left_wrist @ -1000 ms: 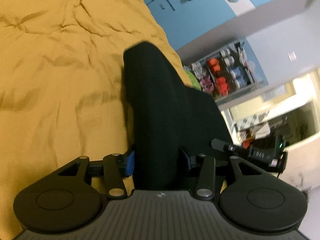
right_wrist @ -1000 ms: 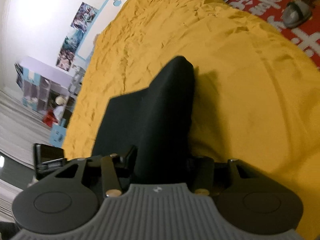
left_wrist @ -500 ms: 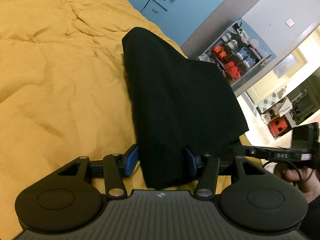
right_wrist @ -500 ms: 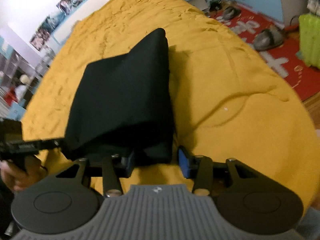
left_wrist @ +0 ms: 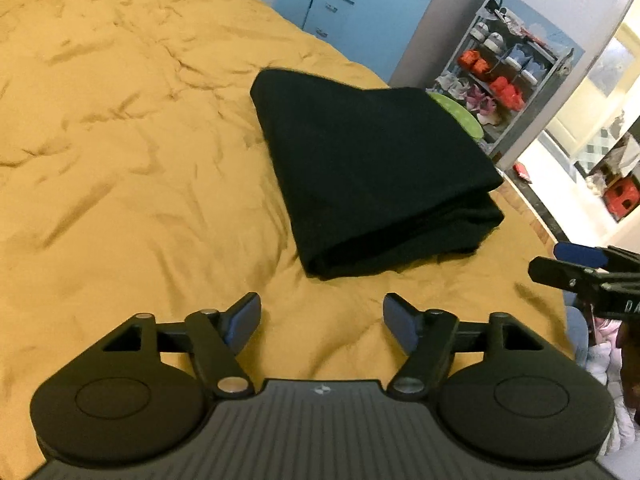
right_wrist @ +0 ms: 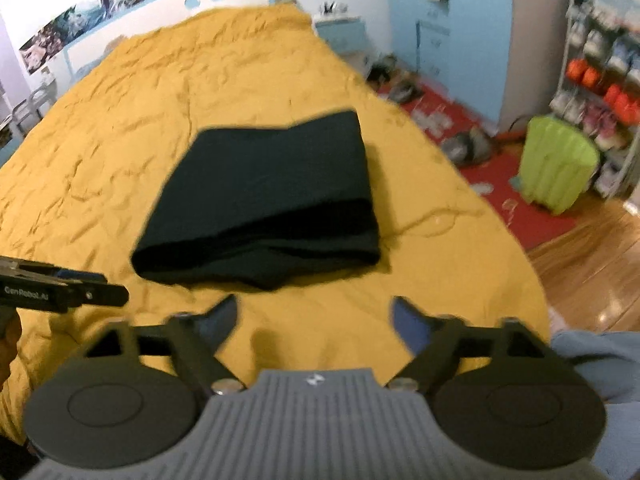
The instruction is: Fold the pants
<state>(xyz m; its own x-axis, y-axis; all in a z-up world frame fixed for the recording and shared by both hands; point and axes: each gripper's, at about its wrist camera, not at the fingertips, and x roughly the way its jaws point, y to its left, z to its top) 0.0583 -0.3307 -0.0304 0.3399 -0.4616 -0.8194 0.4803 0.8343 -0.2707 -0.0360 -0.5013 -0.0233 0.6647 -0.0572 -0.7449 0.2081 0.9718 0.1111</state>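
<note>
Pants (left_wrist: 372, 176) let go, folded flat on bed (left_wrist: 120, 160).
Left tongs (left_wrist: 322, 322) and right tongs (right_wrist: 312, 320) now wide, empty, pulled back near; half a second ago both gripping cloth. Folding looks done.

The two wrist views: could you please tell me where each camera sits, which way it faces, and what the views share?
Left wrist view: sits on the left gripper, looking forward across the yellow bedspread at the folded black pants; its open fingers show, and the right gripper enters at the right edge.
Right wrist view: sits on the right gripper, facing the same pants; its open fingers show, with the left gripper at the left edge.
Shared: the pants, bedspread, and green bin.
</note>
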